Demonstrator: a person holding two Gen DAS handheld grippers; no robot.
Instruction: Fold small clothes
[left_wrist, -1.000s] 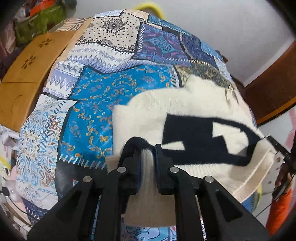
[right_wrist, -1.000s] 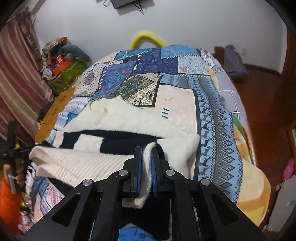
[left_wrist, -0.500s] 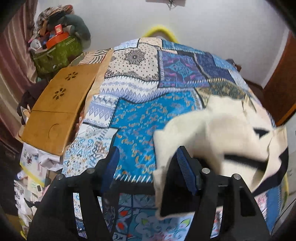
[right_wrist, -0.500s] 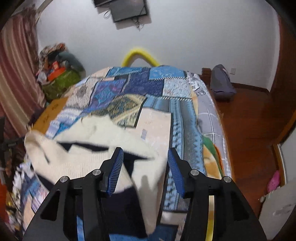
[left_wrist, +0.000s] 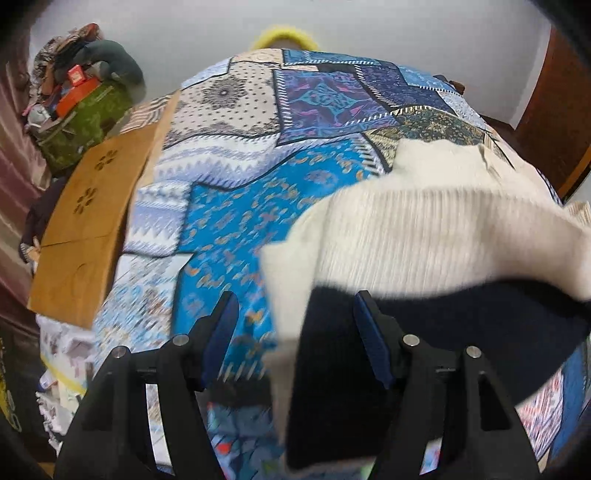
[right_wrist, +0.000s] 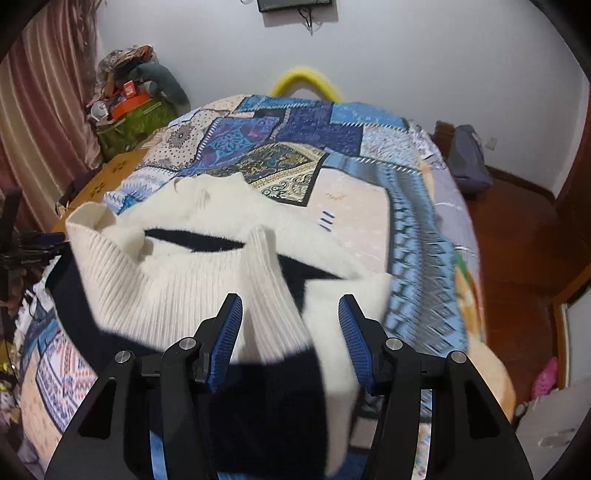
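A cream knit sweater with black shapes lies loosely bunched on the patchwork bedspread. My left gripper is open, its blue-padded fingers wide apart, with the sweater's near left edge hanging between them. In the right wrist view the same sweater has its ribbed hem turned up and rumpled. My right gripper is open too, with a ribbed cream fold and a black part lying loose between the fingers.
A wooden lap table lies on the bed's left side. A green bag with clutter stands by the curtain. A yellow hoop shows behind the bed. Wood floor and a grey bag are at the right.
Both grippers were shut on the sweater's hem a second ago. Both have opened and let it go, and the hem has dropped onto the bed.
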